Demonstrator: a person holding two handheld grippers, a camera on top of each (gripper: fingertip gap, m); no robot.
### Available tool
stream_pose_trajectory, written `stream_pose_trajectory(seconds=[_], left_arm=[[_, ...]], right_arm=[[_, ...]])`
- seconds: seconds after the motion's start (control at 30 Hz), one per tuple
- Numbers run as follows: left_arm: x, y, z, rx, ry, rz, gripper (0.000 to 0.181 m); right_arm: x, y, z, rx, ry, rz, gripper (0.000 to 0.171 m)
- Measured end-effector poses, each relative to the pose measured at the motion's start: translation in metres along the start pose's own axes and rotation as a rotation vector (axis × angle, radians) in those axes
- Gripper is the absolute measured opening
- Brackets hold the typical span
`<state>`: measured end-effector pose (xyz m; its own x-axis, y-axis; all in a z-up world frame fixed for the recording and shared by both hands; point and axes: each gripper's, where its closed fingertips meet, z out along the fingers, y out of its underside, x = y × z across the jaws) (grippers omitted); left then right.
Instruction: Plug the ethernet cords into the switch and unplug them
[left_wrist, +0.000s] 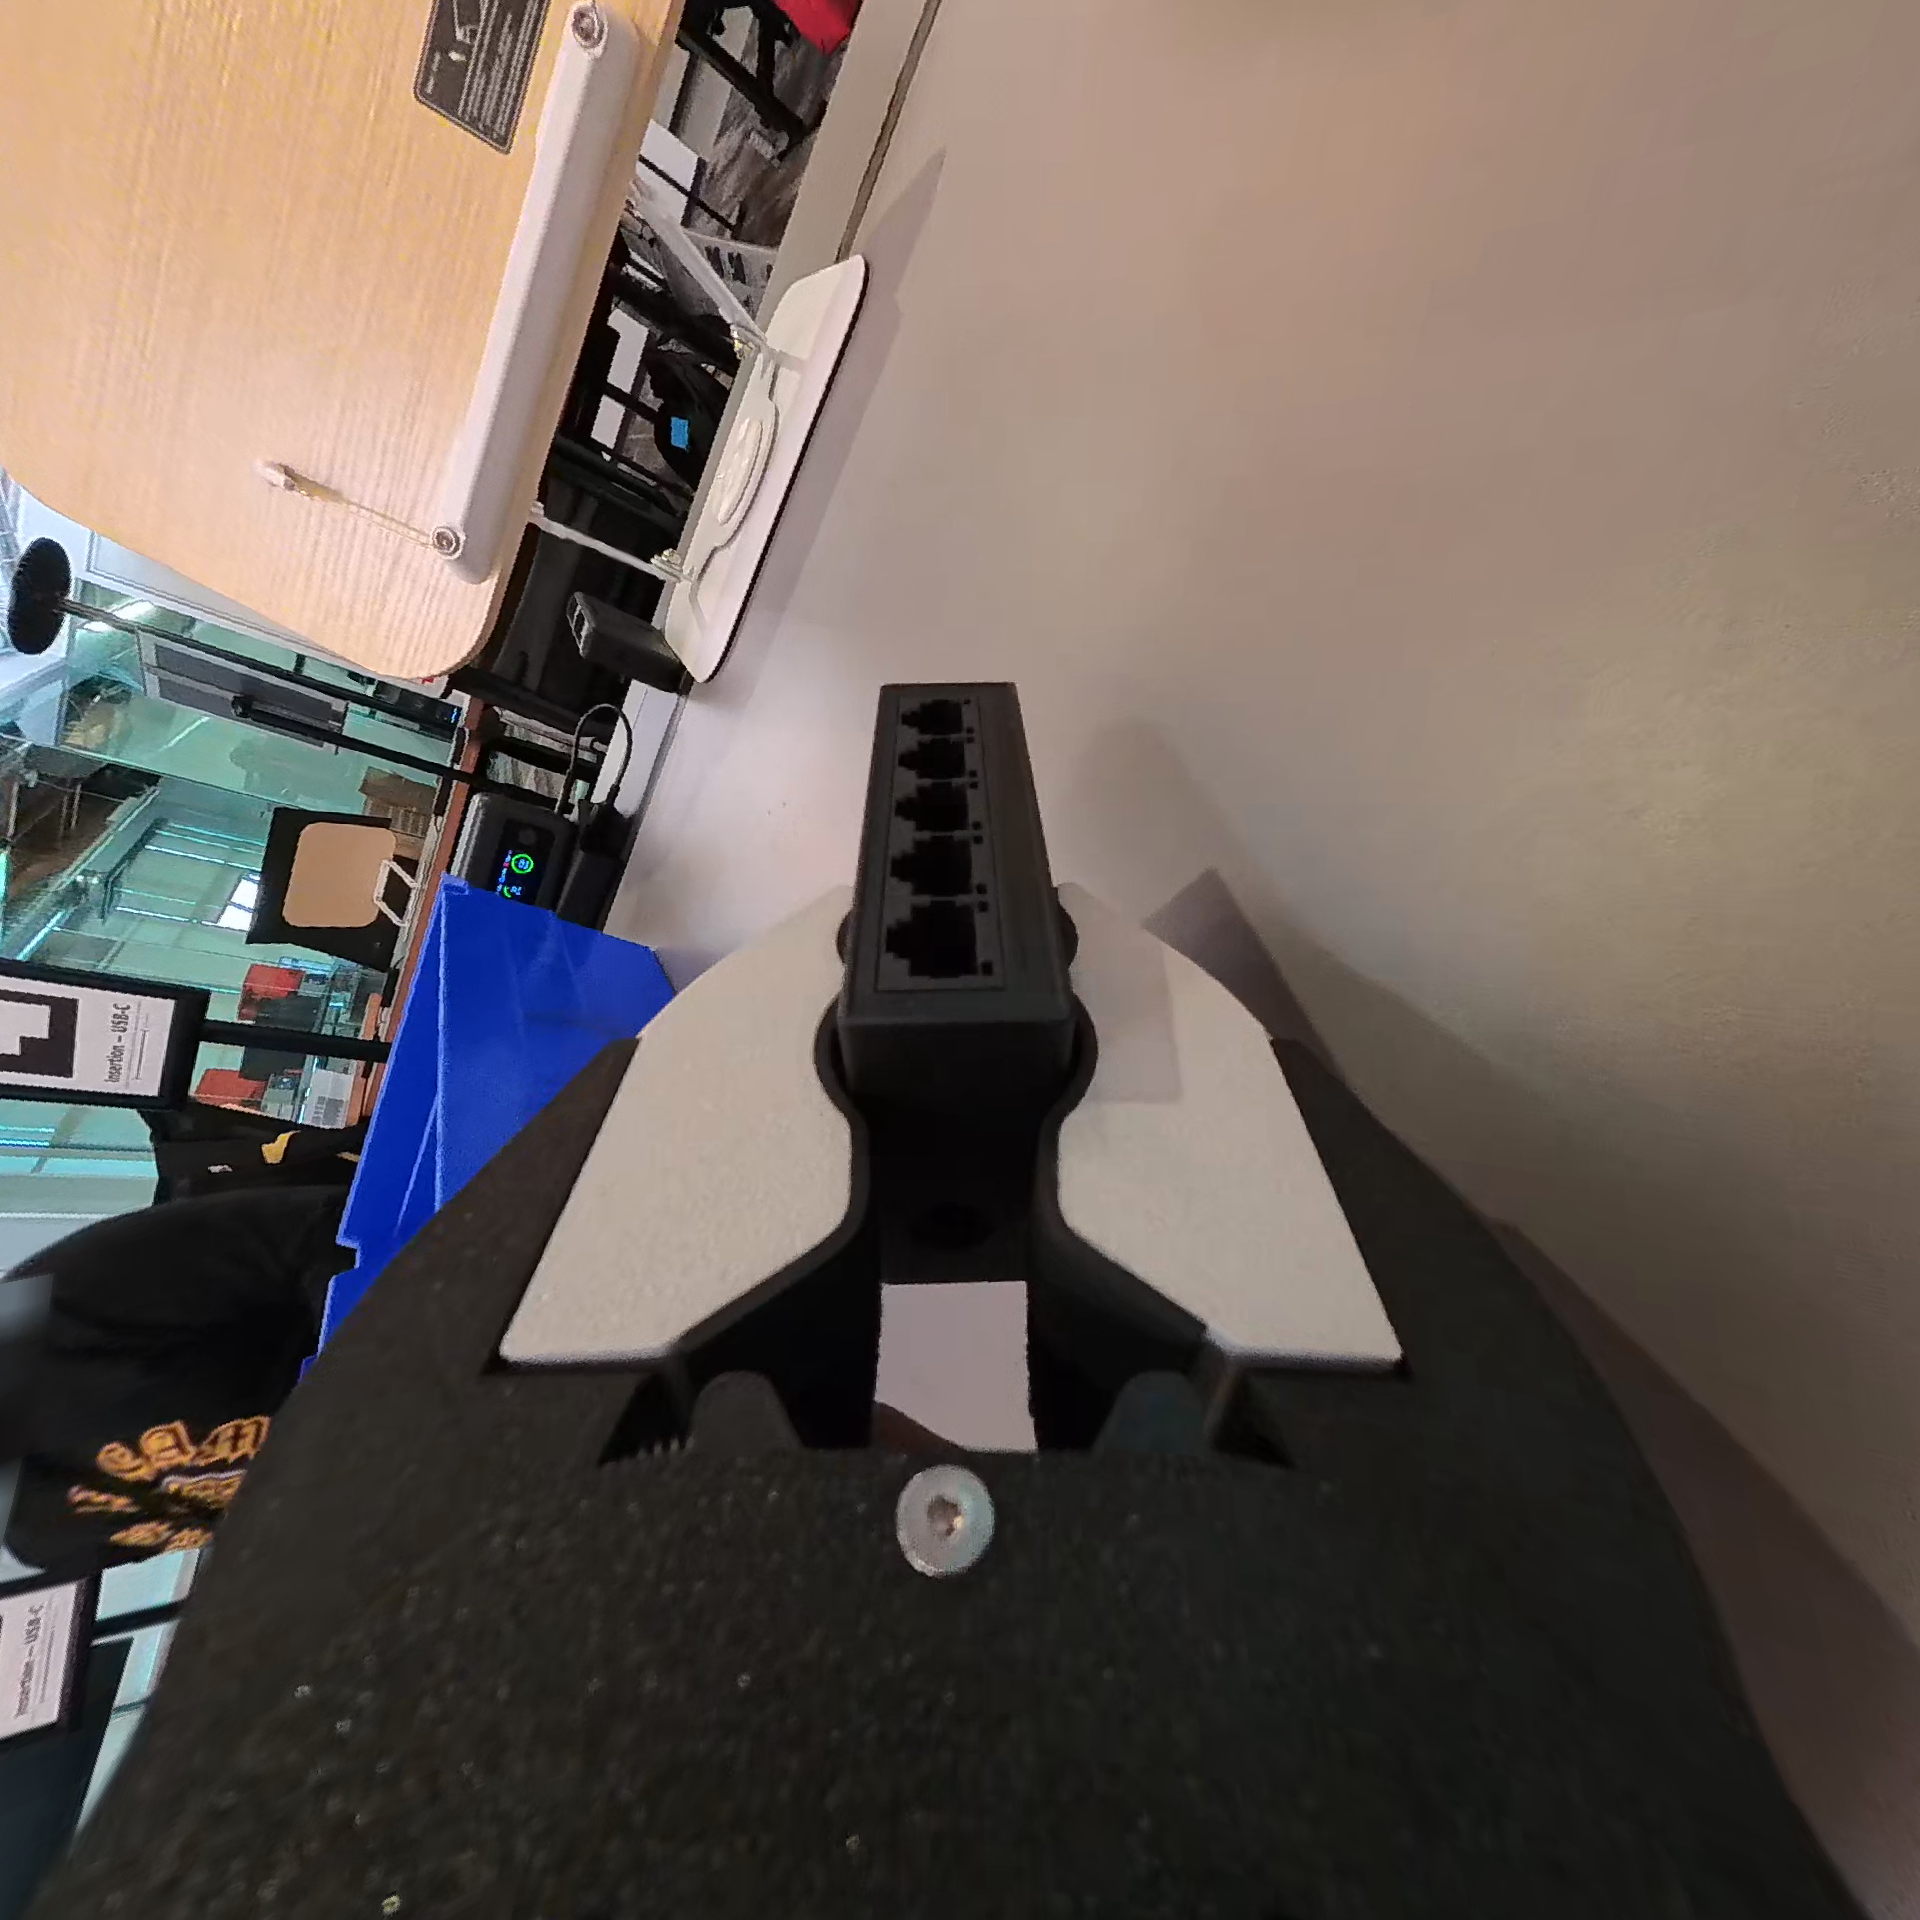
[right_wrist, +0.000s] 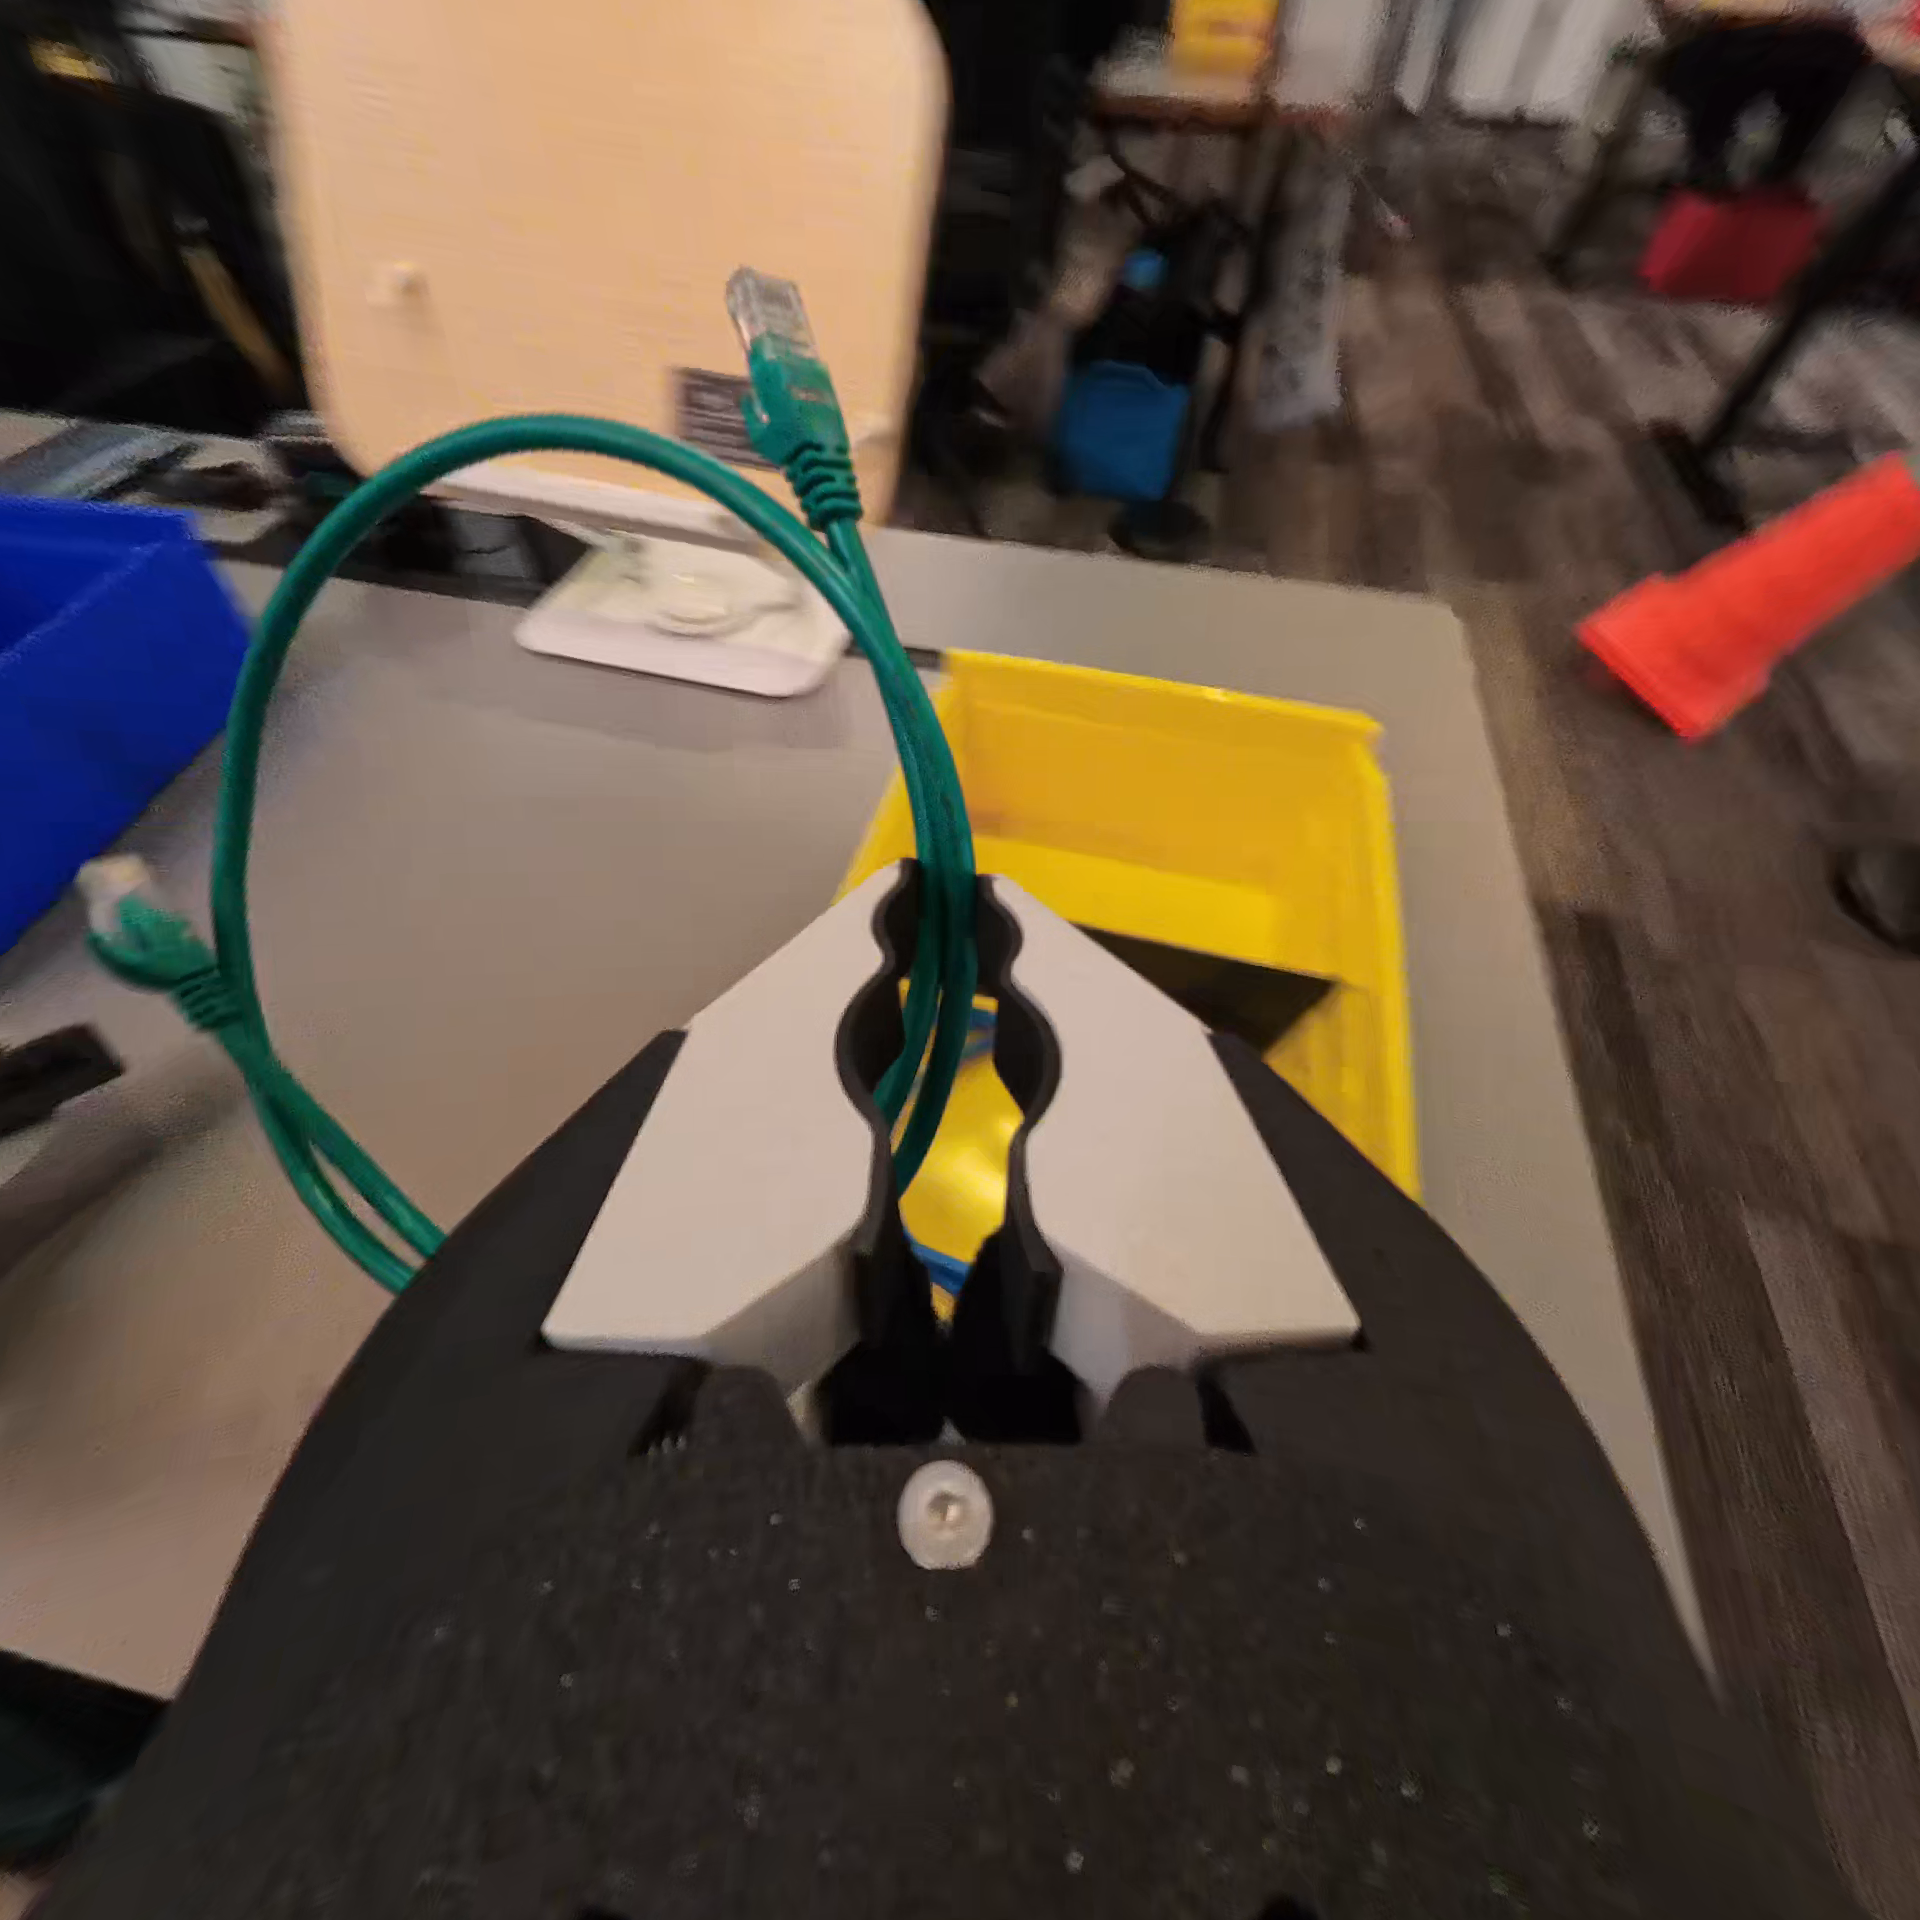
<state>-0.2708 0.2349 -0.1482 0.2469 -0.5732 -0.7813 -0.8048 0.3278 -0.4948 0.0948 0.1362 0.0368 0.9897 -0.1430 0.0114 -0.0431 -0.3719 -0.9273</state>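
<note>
left claw (left_wrist: 956, 977) closed on the black switch (left_wrist: 951, 862), right claw (right_wrist: 943, 935) clamped around the green ethernet cord (right_wrist: 343, 582)

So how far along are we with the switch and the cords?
Early. Both pickups look done: the left gripper is shut on the black switch, and the right gripper is shut on the green ethernet cord above the yellow bin. All five ports in view are empty and both green plugs hang free, so every plugging and unplugging remains. A blue cord seems to lie in the bin.

The left gripper (left_wrist: 956, 977) clamps the black switch (left_wrist: 951, 862) — its five ports empty.
</note>
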Motion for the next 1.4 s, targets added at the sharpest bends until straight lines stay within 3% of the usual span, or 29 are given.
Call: stream_pose_trajectory(seconds=[0.13,0.23,0.43,0.6,0.8,0.93,0.97,1.03,1.13,1.2,1.27,1.33,1.4], left_arm=[[0.001,-0.001,0.000,-0.003,0.006,0.006,0.030],[0.002,-0.001,0.000,-0.007,0.009,0.006,0.031],[0.002,-0.002,-0.001,-0.009,0.005,0.016,0.030],[-0.002,0.000,-0.003,-0.014,-0.006,0.009,0.030],[-0.001,-0.002,-0.002,-0.004,-0.006,0.007,0.030],[-0.016,-0.020,-0.013,0.102,-0.034,-0.110,0.029],[-0.021,-0.027,-0.018,0.147,-0.027,-0.165,0.029],[-0.027,-0.043,-0.029,0.278,0.029,-0.284,0.029],[-0.024,-0.073,-0.053,0.540,0.194,-0.430,0.030],[-0.024,-0.088,-0.067,0.667,0.241,-0.456,0.030],[-0.018,-0.097,-0.076,0.720,0.289,-0.457,0.030],[-0.013,-0.103,-0.082,0.752,0.300,-0.414,0.029],[-0.007,-0.106,-0.085,0.754,0.296,-0.369,0.030]], right_arm=[[0.080,0.040,-0.009,-0.223,0.181,0.222,0.010],[0.094,0.071,-0.003,-0.314,0.215,0.360,0.010],[0.111,0.119,0.026,-0.403,0.366,0.395,0.007],[0.099,0.132,0.030,-0.460,0.390,0.309,0.008],[0.086,0.132,0.027,-0.468,0.337,0.284,0.039],[0.084,0.092,0.014,-0.276,0.347,0.205,0.044],[0.065,0.073,0.014,-0.192,0.266,0.175,0.044],[-0.007,0.041,0.016,-0.029,-0.060,0.112,0.043],[-0.137,0.033,0.007,0.021,-0.615,0.168,0.050],[-0.210,0.053,-0.001,-0.099,-0.934,0.233,0.071],[-0.260,0.077,-0.006,-0.283,-1.161,0.281,0.073],[-0.295,0.091,-0.008,-0.396,-1.307,0.388,0.083],[-0.316,0.110,-0.003,-0.529,-1.348,0.417,0.097]])
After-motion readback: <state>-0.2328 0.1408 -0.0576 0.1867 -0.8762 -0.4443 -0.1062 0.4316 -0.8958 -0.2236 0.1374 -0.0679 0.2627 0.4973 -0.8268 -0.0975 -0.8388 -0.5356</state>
